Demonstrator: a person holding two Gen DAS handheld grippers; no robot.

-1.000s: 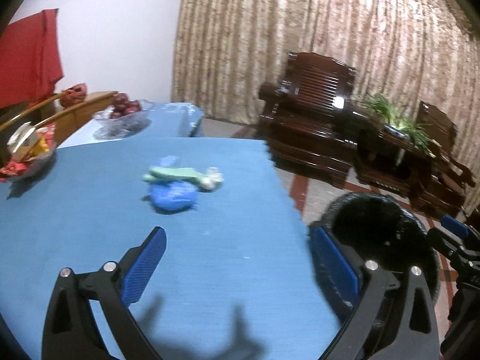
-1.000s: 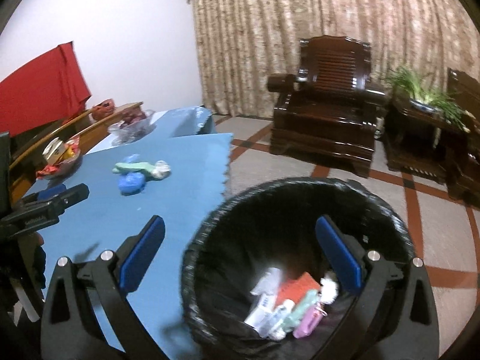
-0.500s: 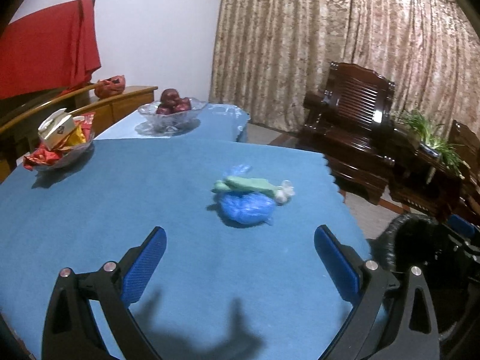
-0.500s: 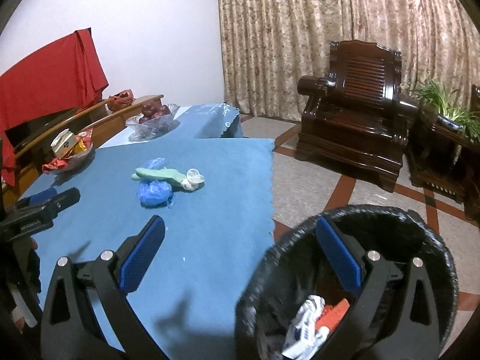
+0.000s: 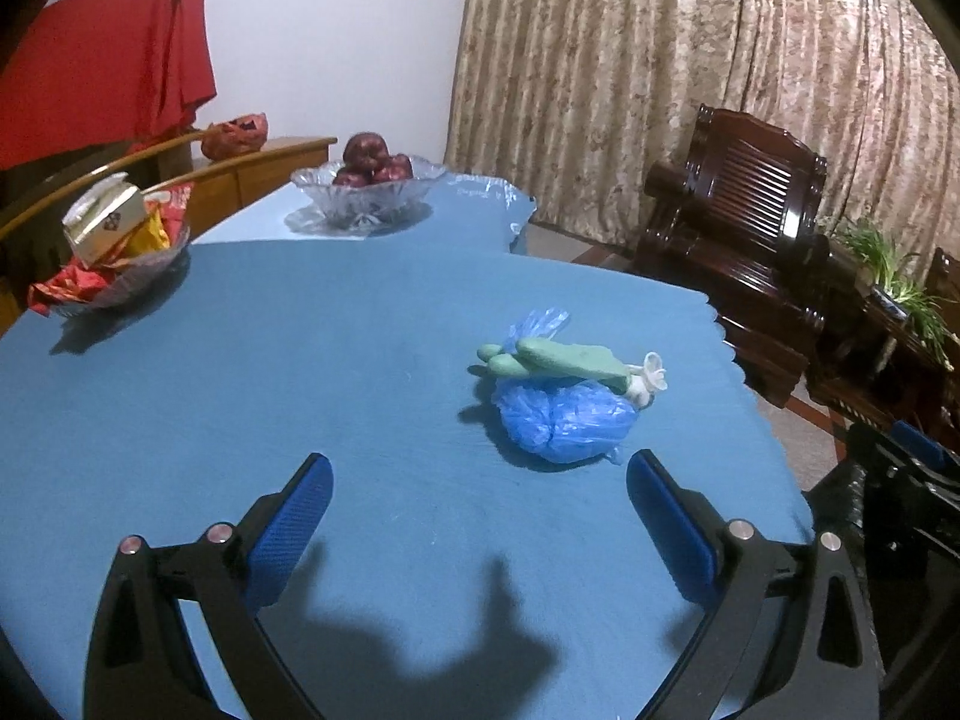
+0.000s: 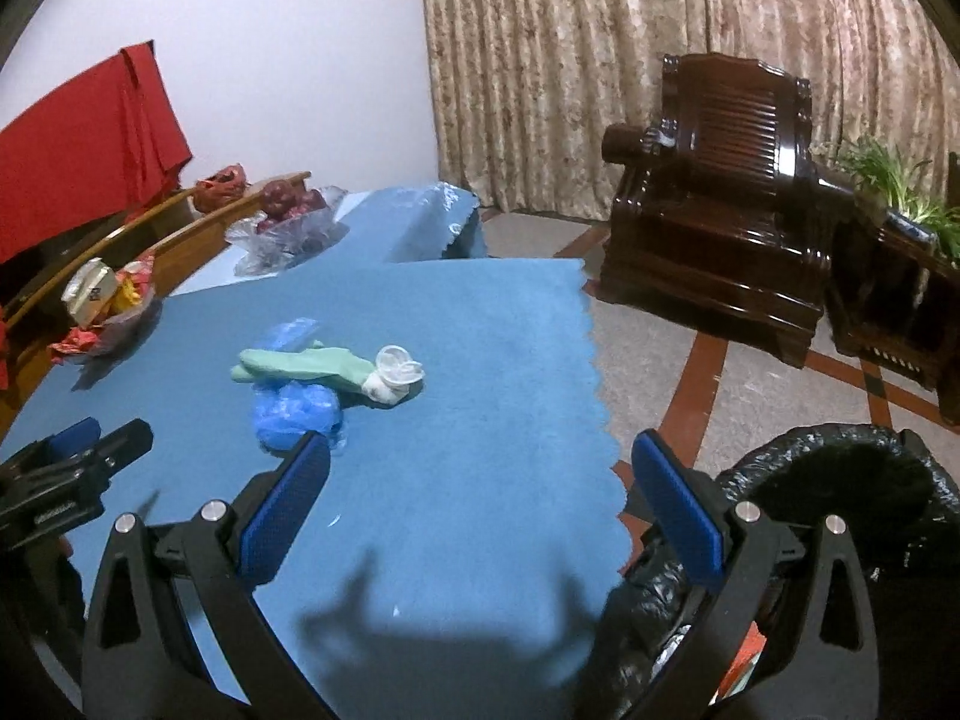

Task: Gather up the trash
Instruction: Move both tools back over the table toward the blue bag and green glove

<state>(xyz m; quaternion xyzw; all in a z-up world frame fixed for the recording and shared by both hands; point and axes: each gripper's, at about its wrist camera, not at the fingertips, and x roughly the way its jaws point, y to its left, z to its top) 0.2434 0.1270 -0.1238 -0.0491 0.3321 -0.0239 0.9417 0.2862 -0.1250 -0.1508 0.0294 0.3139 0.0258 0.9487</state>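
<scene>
My left gripper hangs over the blue tablecloth with its blue-padded fingers spread wide and nothing between them. My right gripper is likewise spread wide and empty, above the near edge of the cloth where its scalloped hem meets the floor. The trash sits in one small heap on the table: a crumpled blue plastic bag with a pale green glove lying across its top, and a white crumpled bit touching the glove's cuff end. From the left wrist view the heap lies just ahead of the fingertips, nearer the right-hand finger. From the right wrist view the same bag sits just beyond my left-hand fingertip, glove on top, the white piece at its right end. The black-lined trash bin stands on the floor beside the table edge, partly behind my right-hand finger. Farther back on the cloth: a glass bowl of dark red fruit and a dish of snack packets, both well apart from the heap. A dark wooden armchair stands by the curtain.
</scene>
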